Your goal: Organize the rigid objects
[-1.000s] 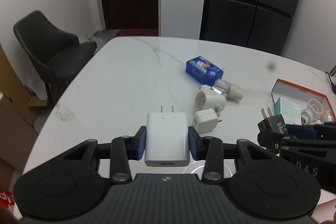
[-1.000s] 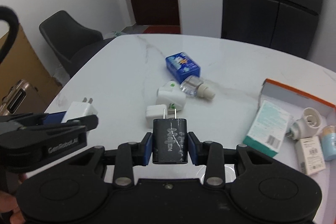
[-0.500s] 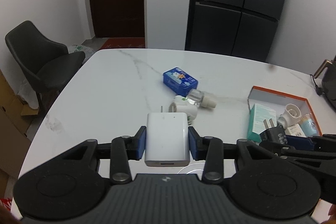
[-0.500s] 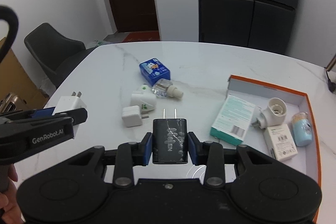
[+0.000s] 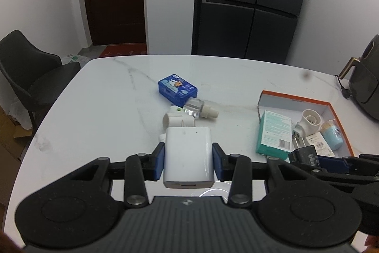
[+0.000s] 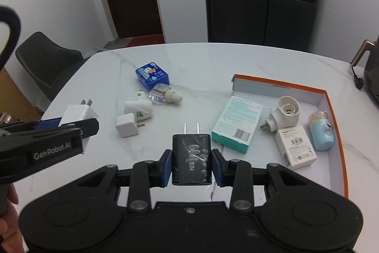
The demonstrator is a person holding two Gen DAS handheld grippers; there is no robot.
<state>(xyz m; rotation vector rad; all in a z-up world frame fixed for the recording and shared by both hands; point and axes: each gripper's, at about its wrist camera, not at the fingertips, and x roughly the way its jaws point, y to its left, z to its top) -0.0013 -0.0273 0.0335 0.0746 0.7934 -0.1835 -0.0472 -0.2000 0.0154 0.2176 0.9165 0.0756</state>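
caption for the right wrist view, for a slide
Right gripper clamps a black charger above the marble table, left gripper holding a white charger, orange-rimmed box at right.

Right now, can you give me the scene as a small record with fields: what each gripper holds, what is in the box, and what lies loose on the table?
left gripper: shut on white charger
right gripper: shut on black charger
orange box: teal carton, white socket adapter, small white carton, light blue container
loose on table: blue tin, clear bottle, two white plugs
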